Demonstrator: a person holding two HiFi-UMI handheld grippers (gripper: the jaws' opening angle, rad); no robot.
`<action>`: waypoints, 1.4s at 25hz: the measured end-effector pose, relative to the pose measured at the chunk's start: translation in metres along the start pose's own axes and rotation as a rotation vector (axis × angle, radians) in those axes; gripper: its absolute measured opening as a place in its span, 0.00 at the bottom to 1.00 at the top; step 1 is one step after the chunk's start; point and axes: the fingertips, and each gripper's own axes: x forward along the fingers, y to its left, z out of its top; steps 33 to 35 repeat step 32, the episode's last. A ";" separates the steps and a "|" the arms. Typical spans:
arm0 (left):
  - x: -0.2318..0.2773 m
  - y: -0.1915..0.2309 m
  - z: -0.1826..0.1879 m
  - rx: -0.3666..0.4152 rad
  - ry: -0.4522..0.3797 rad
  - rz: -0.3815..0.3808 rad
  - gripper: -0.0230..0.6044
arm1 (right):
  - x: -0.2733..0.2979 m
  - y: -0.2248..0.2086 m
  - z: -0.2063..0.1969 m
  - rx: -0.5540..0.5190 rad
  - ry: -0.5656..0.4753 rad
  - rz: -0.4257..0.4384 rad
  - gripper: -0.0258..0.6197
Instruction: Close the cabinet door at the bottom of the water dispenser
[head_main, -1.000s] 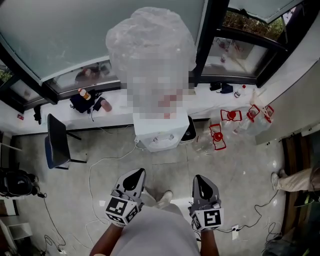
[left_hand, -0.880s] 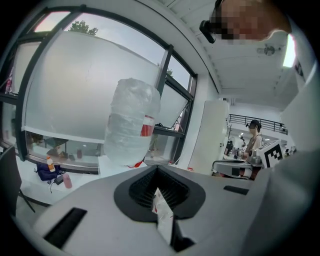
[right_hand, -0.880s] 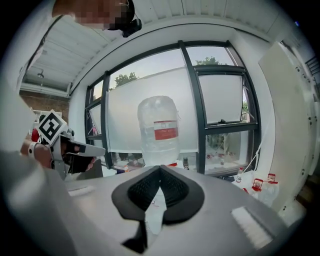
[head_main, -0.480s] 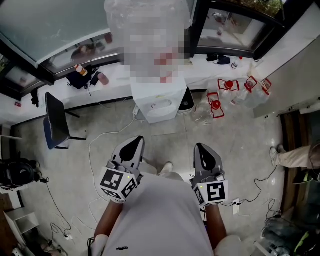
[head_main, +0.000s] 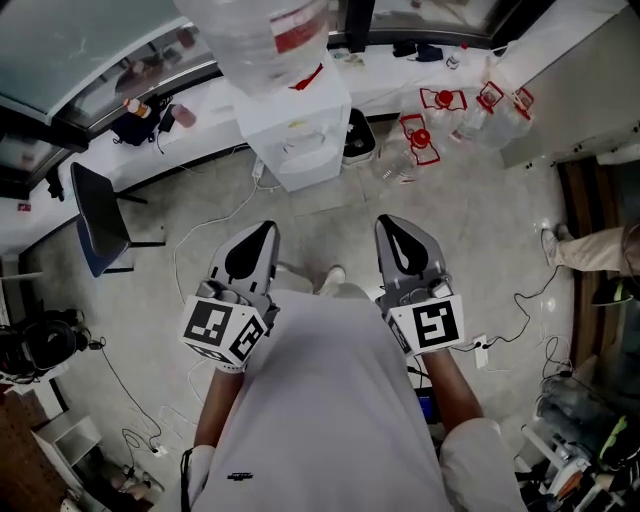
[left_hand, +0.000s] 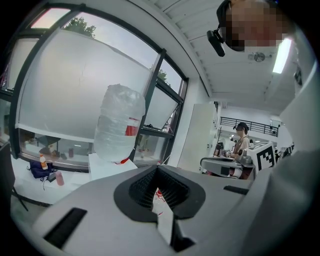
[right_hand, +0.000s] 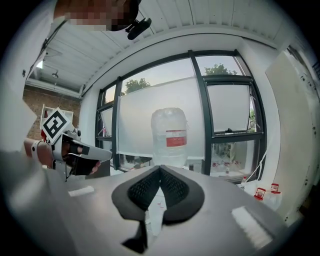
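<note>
The white water dispenser (head_main: 297, 128) stands on the floor by the window wall, with a clear bottle (head_main: 255, 35) on top. Its bottom cabinet door is hidden in every view. My left gripper (head_main: 264, 230) and right gripper (head_main: 389, 223) are held side by side at waist height, well short of the dispenser, both shut and holding nothing. In the left gripper view the shut gripper (left_hand: 157, 168) points at the bottle (left_hand: 119, 124). In the right gripper view the shut gripper (right_hand: 160, 168) points at the bottle (right_hand: 170, 133), with the left gripper (right_hand: 75, 150) at the left.
A dark chair (head_main: 95, 220) stands to the left of the dispenser. Several empty bottles with red handles (head_main: 420, 140) lie to its right, and a black bin (head_main: 358, 135) is beside it. Cables (head_main: 215, 250) cross the floor. A person's leg (head_main: 585, 250) shows at right.
In the head view the dispenser has slid up toward the top edge. Both grippers look larger and sit higher in the picture. Their jaws have stayed shut.
</note>
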 end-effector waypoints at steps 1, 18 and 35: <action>-0.001 -0.002 -0.001 0.002 0.000 -0.001 0.04 | -0.002 0.000 -0.001 0.003 -0.001 -0.002 0.05; -0.002 -0.022 0.000 -0.015 -0.011 -0.029 0.04 | -0.027 0.000 -0.011 -0.004 0.022 0.007 0.05; 0.006 -0.023 0.003 0.014 0.011 -0.045 0.04 | -0.029 -0.014 -0.020 0.050 0.018 -0.059 0.05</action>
